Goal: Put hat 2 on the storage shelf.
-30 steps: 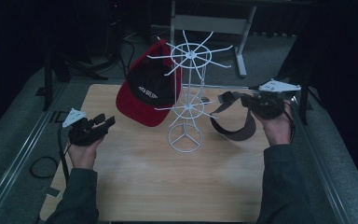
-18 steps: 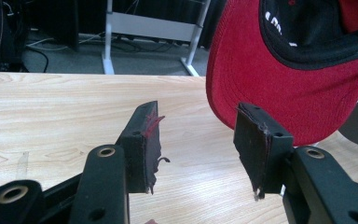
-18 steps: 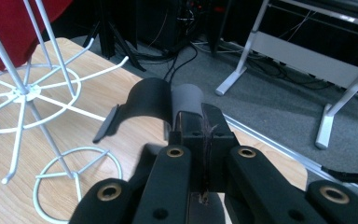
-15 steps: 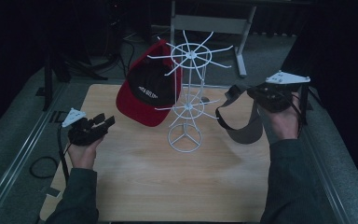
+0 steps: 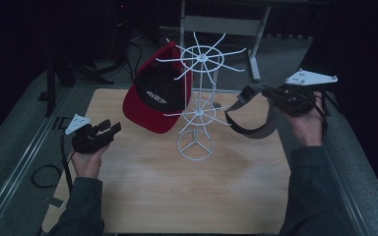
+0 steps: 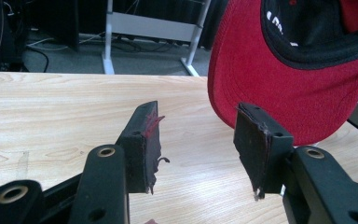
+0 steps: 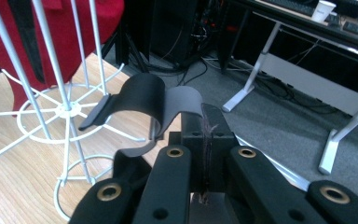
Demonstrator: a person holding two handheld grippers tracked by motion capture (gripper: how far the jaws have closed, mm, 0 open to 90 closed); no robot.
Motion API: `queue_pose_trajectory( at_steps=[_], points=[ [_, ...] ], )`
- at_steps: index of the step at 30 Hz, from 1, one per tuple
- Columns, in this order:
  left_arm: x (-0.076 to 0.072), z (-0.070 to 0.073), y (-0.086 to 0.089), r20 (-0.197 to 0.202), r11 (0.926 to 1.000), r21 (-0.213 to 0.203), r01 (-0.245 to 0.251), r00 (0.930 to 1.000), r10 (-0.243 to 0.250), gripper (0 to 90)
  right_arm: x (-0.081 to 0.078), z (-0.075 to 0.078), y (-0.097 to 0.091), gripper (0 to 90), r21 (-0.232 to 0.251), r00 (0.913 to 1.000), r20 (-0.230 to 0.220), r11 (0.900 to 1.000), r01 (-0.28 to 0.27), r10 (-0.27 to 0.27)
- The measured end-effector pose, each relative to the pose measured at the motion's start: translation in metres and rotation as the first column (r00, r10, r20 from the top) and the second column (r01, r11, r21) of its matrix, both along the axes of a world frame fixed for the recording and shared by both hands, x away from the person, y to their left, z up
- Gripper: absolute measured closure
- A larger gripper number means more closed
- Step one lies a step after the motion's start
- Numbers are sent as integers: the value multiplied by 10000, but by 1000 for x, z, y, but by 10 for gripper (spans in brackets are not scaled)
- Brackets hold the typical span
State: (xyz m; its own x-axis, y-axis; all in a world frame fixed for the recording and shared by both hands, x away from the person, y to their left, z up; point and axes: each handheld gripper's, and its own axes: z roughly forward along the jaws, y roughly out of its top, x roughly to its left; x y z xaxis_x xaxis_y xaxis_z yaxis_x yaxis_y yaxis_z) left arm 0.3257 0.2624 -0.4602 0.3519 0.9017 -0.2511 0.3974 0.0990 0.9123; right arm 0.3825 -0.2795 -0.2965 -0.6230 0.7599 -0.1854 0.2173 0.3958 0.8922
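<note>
The right gripper (image 5: 270, 94) is clamped tight on a dark grey visor (image 5: 248, 118), pinching its band so the brim and strap hang off toward the white wire rack (image 5: 197, 105). In the right gripper view the jaws sit pressed together with the band's thin edge caught between the pads, and the curved band (image 7: 144, 100) arches out just ahead of them. The visor hangs in the air to the right of the rack, near its lower ring of spokes but apart from them, clear of the wooden table (image 5: 142, 196). The left gripper (image 5: 109, 130) rests low on the table to the left of the rack, jaws spread wide with nothing between them; its worn pads (image 6: 153, 144) show torn edges. A red and black cap (image 5: 156, 98) hangs on the rack's left side, its red brim (image 6: 279, 93) just beyond the left gripper's jaws.
</note>
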Motion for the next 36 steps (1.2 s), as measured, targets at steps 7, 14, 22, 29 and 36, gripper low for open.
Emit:
queue_pose_trajectory(
  at_steps=[7, 14, 22, 29, 36],
  points=[
    [0, -1, 1, -14, 10000, -25, -12, 10000, 12, 510, -6, 14, 2, 896, -175, 9995, 241, 9997, -175, 179],
    [-1, -1, 1, -21, 10000, -19, -11, 10000, 11, 511, -16, 23, 5, 896, -363, 9980, 412, 9982, -470, 485],
    [0, -1, -1, -20, 10000, -38, 8, 10000, -8, 510, -19, 36, 7, 895, -356, 9953, 735, 9975, -604, 629],
    [0, -1, 0, -20, 10000, -21, -4, 10000, 4, 510, -14, 47, 3, 895, -77, 9921, 939, 9965, -833, 837],
    [0, -1, -1, -19, 10000, -25, -2, 10000, 1, 510, -13, 61, 4, 895, 93, 9876, 1093, 9934, -1145, 1128]
  ],
)
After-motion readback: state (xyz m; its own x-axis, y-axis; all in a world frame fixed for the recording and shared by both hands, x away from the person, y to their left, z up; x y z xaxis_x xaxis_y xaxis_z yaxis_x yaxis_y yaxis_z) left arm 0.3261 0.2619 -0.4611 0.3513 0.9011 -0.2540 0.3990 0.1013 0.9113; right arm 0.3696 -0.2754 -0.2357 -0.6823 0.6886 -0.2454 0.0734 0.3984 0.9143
